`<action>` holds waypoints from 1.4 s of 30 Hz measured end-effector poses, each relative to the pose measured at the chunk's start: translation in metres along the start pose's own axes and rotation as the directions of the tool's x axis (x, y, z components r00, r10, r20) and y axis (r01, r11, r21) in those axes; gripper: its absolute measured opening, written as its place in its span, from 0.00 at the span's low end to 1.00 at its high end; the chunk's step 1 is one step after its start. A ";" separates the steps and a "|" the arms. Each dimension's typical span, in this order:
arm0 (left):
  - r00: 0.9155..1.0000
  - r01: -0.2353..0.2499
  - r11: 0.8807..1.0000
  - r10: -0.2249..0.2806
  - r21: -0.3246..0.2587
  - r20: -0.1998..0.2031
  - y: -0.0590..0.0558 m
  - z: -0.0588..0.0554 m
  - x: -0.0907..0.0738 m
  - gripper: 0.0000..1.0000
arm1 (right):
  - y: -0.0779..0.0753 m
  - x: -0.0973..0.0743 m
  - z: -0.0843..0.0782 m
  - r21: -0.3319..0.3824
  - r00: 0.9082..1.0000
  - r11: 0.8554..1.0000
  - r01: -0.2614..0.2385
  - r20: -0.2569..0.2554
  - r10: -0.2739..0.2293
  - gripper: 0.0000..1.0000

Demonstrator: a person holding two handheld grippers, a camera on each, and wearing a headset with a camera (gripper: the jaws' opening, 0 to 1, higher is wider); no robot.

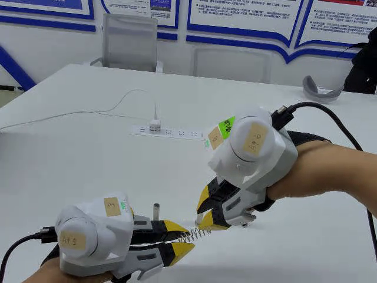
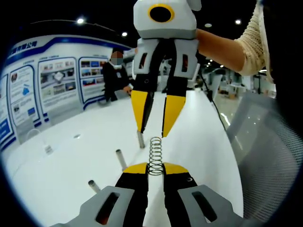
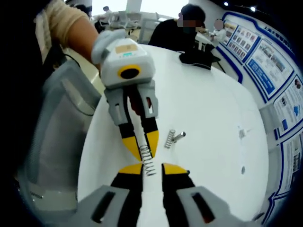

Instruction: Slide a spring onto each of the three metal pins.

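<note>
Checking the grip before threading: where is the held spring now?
Low centre in the head view, the spring is pinched by the left gripper, its free end at the tips of the right gripper, just right of a pin.

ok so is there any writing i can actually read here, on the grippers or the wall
Tan stickers on the white left gripper: handwritten, too blurred to read.
Tan label and green sticker on the white right gripper: too blurred.
Blue-framed wall posters: print too small.
So no text is legible.
</note>
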State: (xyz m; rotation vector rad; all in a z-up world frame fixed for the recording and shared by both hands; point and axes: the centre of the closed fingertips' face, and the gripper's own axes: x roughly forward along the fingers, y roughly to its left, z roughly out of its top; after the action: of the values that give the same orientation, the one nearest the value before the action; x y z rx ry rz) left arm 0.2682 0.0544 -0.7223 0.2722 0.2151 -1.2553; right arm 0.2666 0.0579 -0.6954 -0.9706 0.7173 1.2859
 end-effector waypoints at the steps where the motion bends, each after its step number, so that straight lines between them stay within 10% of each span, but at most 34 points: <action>1: 1.000 0.000 1.000 0.000 0.000 0.001 0.000 0.001 0.000 0.11 | 0.000 0.002 -0.003 0.003 1.000 1.000 -0.002 -0.005 0.002 0.17; 17: 1.000 -0.007 1.000 0.007 -0.010 0.030 0.002 0.008 -0.003 0.11 | 0.000 0.013 -0.019 0.039 1.000 0.999 -0.022 -0.011 0.023 0.11; 42: 0.999 -0.016 1.000 0.016 -0.023 0.029 0.004 0.007 -0.004 0.11 | 0.002 0.001 0.029 -0.001 0.995 1.000 0.003 0.098 -0.003 0.13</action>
State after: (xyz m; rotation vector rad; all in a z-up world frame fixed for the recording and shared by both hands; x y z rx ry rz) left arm 0.2708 0.0569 -0.7142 0.2358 0.2011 -1.2395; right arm 0.2625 0.0847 -0.6837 -0.9027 0.6391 1.3217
